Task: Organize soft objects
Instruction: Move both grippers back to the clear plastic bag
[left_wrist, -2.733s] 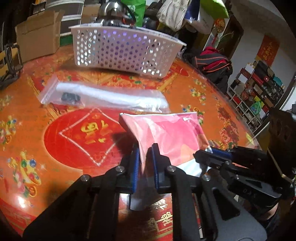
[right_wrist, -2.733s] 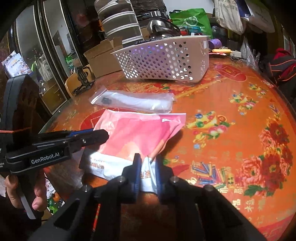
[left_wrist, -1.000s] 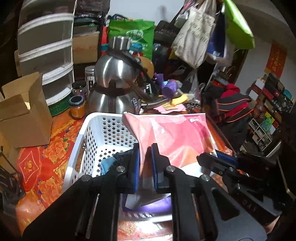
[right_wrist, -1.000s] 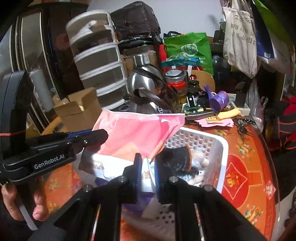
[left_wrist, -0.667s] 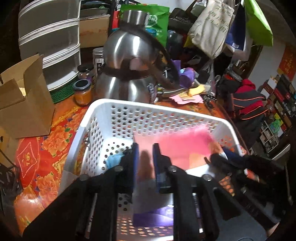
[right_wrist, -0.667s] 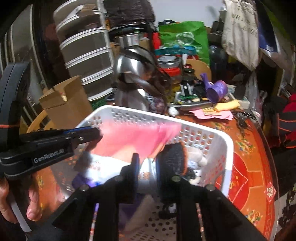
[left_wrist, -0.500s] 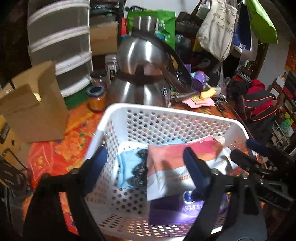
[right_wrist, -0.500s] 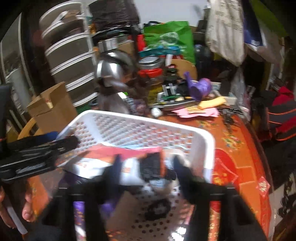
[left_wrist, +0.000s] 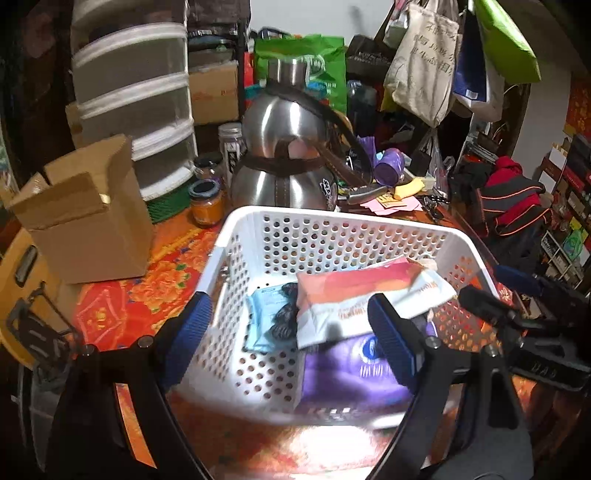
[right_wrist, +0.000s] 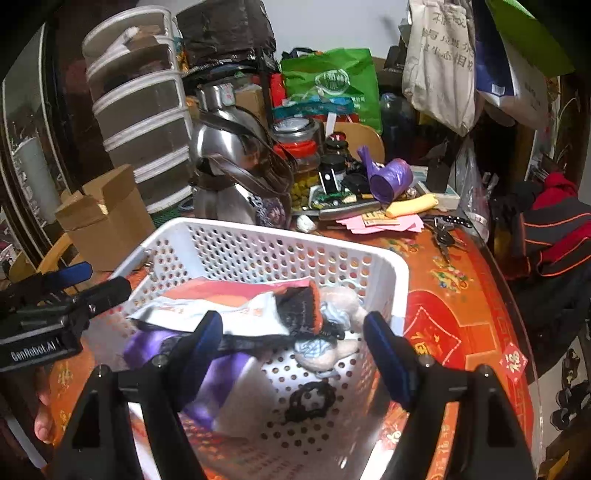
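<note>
Ahead of the blue-padded fingers (left_wrist: 391, 343), a white perforated basket (left_wrist: 332, 225) is seen holding a pink-and-white packet (left_wrist: 354, 299), a purple pack (left_wrist: 347, 376) and a light-blue pouch (left_wrist: 264, 317), on a red-and-orange floral table (right_wrist: 461, 291).

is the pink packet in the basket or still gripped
In the basket. The pink packet lies inside the white basket atop a purple pack; left gripper and right gripper are open.

Both wrist views close above white basket (left_wrist: 236, 229), facing shelves.
</note>
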